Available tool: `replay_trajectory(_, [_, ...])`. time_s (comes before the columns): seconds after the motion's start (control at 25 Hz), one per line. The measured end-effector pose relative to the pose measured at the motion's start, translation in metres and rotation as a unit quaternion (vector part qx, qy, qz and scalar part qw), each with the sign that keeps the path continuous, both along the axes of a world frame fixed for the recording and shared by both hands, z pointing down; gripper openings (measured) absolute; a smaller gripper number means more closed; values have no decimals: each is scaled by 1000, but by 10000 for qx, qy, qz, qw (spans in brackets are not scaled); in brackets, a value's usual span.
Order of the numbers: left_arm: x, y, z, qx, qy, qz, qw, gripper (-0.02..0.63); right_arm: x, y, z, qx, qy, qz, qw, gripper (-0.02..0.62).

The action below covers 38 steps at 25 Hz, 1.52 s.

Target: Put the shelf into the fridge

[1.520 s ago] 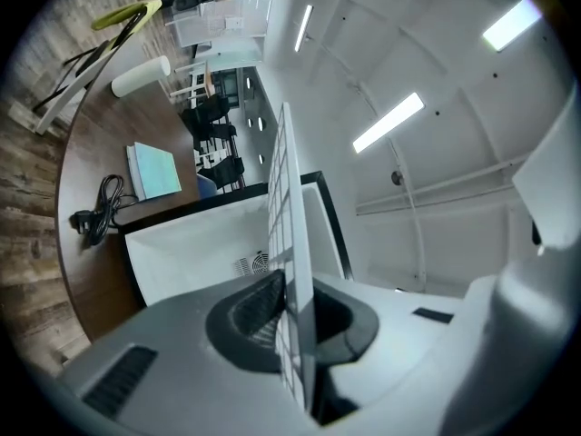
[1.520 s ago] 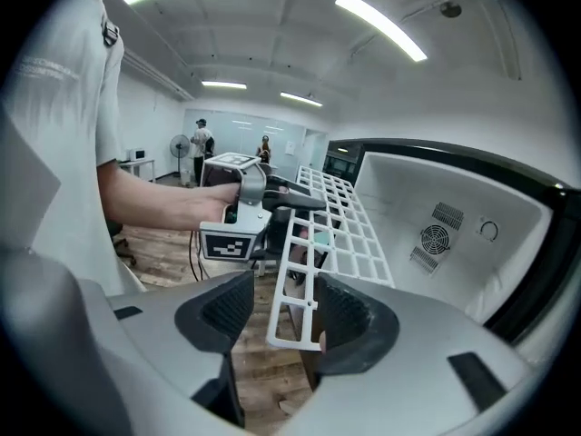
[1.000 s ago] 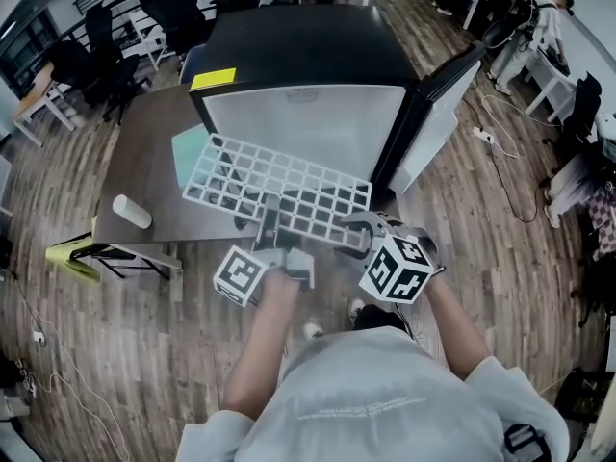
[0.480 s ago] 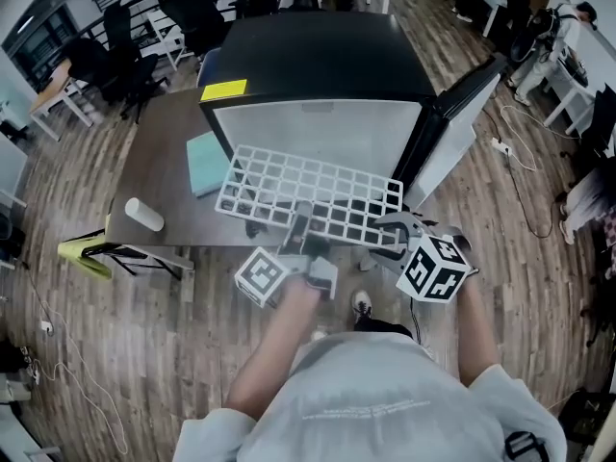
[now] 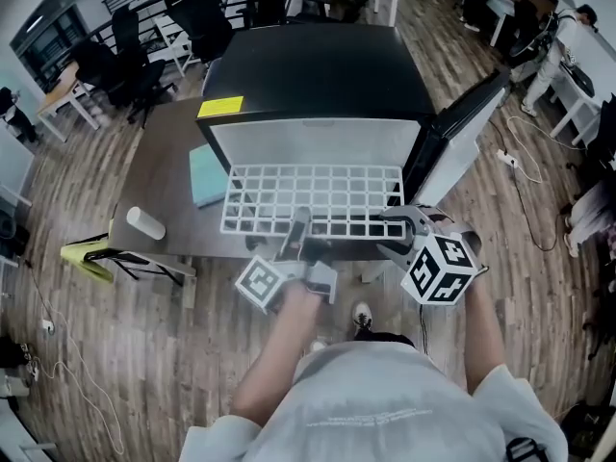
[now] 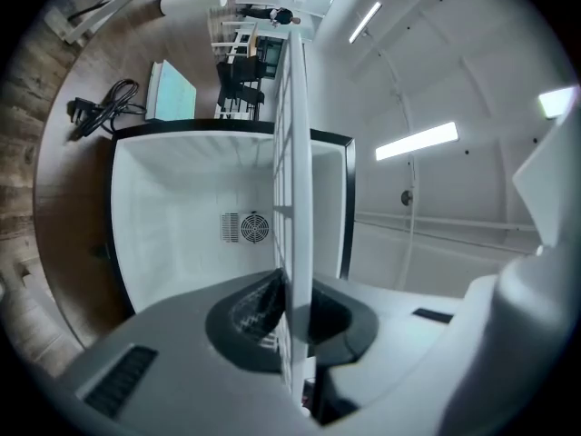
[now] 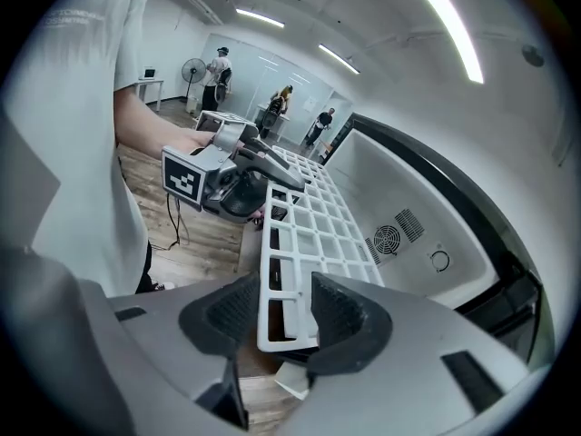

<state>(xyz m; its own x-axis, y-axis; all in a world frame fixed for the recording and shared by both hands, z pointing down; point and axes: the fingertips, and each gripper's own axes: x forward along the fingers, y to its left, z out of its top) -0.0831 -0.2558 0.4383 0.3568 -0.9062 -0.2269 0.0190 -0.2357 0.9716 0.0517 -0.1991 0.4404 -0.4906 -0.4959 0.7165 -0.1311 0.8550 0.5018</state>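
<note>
Left gripper (image 5: 300, 221) first, since that one was doing the real work: its jaws were pinched tight on the near edge of the white wire shelf (image 5: 318, 195), about halfway along it. In the left gripper view we saw the shelf edge-on, running straight out from between the pads. Off to that gripper's left was the dark table (image 5: 159, 195), with a white roll (image 5: 144, 223) and a teal pad (image 5: 204, 173) lying on it.

We had the shelf more or less level, right in front of the open fridge (image 5: 318, 65). Its far edge was up at the mouth of the white inside. We couldn't tell whether it had crossed the lip. Past the shelf we could see the round fan vent (image 6: 254, 228) on the fridge's back wall.

Over on the right, the right gripper (image 5: 390, 231) was at the shelf's near right corner. Its jaws were spread wide and had just been closing, with the corner sitting between the pads (image 7: 238, 312). They didn't look clamped on it to us. Further right, the fridge door (image 5: 462, 133) stood swung open.
</note>
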Motion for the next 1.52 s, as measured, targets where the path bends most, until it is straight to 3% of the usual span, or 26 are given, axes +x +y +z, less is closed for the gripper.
replay_trajectory(0.4, [5,-15,-13,133,434,56,9990,38,5,-11,-24,388,-64,-30,9992,175])
replay_trajectory(0.88, [3,-30,-20,38,477,117,9988,38,1,-23,-33,440,-273,-37,9987,167])
replay_trajectory(1.52, [4,-36,-16,-196,333,244,9990,38,-4,-23,-19,131,-531,-40,9985,164])
